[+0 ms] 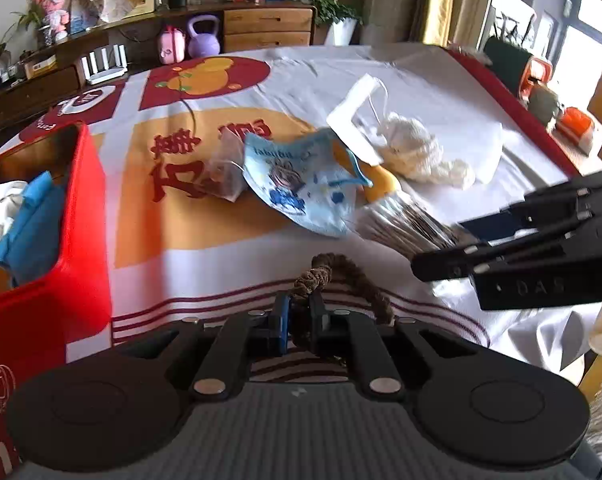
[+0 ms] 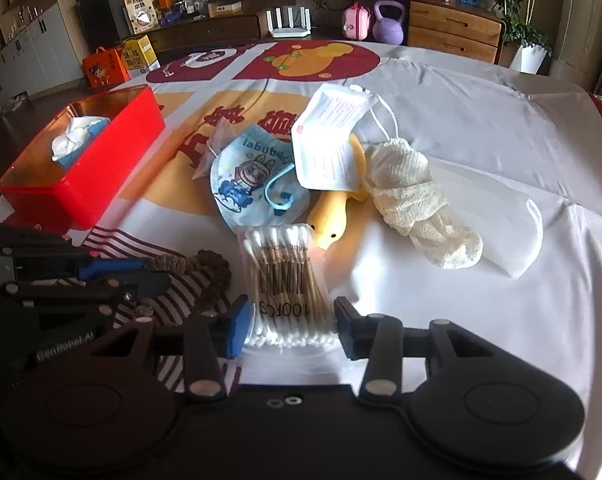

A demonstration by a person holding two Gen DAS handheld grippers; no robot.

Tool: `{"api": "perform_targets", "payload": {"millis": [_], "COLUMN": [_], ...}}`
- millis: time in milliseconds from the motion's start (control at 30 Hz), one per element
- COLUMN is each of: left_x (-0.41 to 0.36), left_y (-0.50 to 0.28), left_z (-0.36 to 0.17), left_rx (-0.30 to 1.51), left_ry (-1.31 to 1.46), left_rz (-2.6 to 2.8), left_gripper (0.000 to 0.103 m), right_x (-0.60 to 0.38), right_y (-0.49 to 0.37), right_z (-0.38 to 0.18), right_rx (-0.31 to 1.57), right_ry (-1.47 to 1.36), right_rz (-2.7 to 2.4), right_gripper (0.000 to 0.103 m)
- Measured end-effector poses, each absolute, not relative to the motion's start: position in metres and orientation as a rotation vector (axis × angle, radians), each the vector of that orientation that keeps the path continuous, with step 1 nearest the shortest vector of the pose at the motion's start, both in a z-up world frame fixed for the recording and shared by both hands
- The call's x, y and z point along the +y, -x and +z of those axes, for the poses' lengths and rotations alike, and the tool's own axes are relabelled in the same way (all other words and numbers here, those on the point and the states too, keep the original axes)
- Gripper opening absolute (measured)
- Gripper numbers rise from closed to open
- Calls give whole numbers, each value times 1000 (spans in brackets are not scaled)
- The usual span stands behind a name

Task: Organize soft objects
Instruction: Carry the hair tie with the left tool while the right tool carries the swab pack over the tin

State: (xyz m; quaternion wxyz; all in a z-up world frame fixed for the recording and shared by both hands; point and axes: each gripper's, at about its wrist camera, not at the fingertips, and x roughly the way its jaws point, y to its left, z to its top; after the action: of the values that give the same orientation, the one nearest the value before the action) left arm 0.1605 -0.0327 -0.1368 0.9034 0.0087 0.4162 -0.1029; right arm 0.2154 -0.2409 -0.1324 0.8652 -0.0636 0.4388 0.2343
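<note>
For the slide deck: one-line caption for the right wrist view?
Right gripper straddling a cotton swab pack; left gripper shut on a brown cord beside it.

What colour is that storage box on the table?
Red; the box shows best in the right wrist view.

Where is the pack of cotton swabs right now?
In the right wrist view the pack of cotton swabs lies on the tablecloth at centre bottom, between the right claw's fingers, just below the yellow duck toy and blue printed mask.
</note>
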Motion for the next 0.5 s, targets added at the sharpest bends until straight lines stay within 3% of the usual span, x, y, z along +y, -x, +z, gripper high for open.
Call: {"api": "perform_targets", "payload": {"millis": [500], "left_x": [-7], "left_y": [-142], "left_z": [-86], "left_rx": [787], "left_ry": [76], "left_rz": [-182], "left_gripper": [10], "right_x": [-232], "right_y": [-190], "right_z": [-85], "right_rx": [862], "right_ry": [108], "right_rz": [526], "right_gripper": [43]}}
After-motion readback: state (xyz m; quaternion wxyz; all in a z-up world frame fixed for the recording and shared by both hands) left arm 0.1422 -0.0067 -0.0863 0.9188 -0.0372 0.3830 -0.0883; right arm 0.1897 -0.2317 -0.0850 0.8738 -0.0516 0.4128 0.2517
